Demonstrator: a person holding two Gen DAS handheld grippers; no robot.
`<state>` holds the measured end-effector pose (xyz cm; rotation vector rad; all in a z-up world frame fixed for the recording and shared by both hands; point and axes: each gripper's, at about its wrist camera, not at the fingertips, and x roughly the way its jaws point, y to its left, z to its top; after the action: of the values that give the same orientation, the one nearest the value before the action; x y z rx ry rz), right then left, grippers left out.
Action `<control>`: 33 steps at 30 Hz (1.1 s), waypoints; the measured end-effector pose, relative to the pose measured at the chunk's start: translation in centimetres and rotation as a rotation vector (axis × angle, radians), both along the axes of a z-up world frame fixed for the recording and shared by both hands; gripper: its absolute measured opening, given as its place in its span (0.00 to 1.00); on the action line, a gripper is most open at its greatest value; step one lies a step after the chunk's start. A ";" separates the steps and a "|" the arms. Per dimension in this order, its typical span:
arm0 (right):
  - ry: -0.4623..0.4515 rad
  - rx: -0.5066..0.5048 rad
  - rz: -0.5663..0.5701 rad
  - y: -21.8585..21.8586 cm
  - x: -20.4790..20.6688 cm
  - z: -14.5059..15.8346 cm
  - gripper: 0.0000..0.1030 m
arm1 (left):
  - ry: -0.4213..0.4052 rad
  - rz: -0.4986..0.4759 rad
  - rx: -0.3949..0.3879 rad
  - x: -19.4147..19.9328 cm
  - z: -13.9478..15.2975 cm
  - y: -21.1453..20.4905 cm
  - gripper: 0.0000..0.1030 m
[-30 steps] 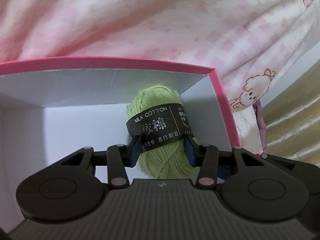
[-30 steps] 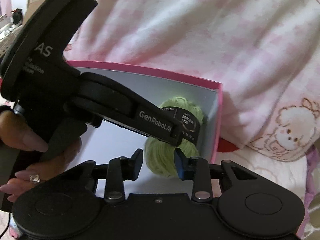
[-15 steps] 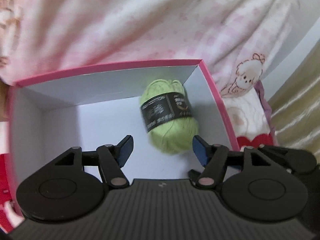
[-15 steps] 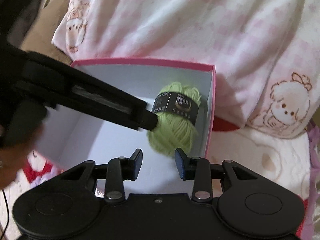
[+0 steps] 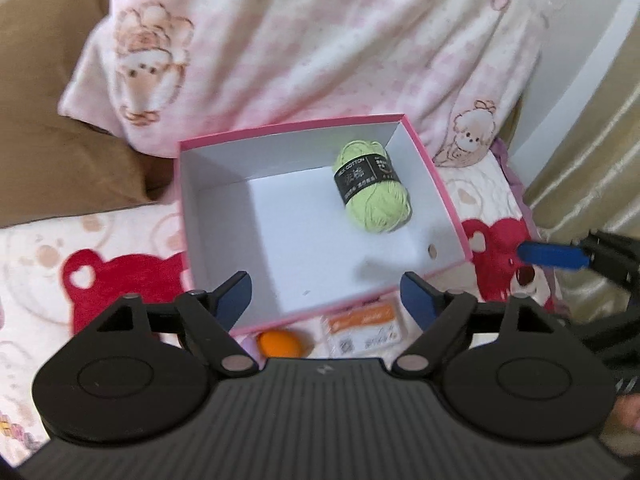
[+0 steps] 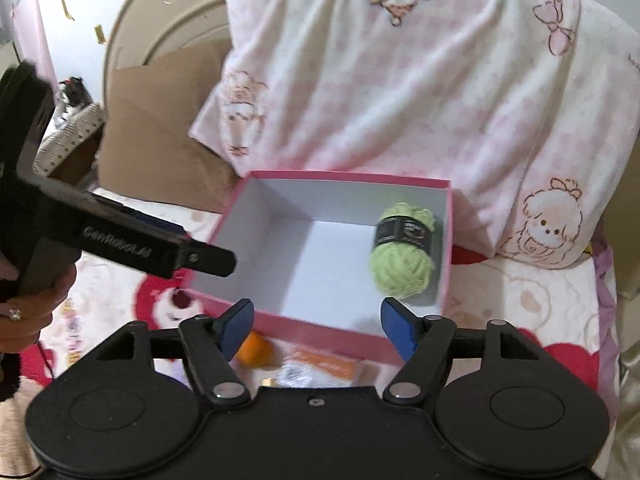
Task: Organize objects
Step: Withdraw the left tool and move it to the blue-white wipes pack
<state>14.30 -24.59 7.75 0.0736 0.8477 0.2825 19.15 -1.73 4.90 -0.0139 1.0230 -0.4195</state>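
Green yarn ball (image 5: 374, 186) lying in the far right corner of the pink box (image 5: 448, 208), left gripper (image 5: 326, 294) above the box's near edge with fingers wide, holding nothing, right gripper (image 6: 316, 320) likewise wide and unladen, orange ball (image 6: 252, 350) on the bed by the near wall.

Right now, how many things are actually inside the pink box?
1: the green yarn ball, lying in the far right corner of the pink box. The orange ball and the orange-and-white packet lie outside, by its near wall. More may sit hidden under the grippers.
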 end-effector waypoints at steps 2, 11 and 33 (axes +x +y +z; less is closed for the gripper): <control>0.004 0.010 0.017 0.7 -1.2 1.1 0.79 | -0.020 -0.028 0.006 -1.6 1.1 1.2 0.83; 0.042 0.047 0.106 3.9 -5.3 2.9 0.83 | -0.082 -0.070 0.034 -7.8 3.2 5.5 0.89; 0.169 0.052 0.276 13.3 -8.5 -10.5 0.84 | 0.060 0.032 0.084 -10.2 -11.1 9.7 0.91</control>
<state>5.80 -11.29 -2.70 0.0290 1.0202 0.5642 8.95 7.98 -6.19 0.0324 1.0974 -0.3481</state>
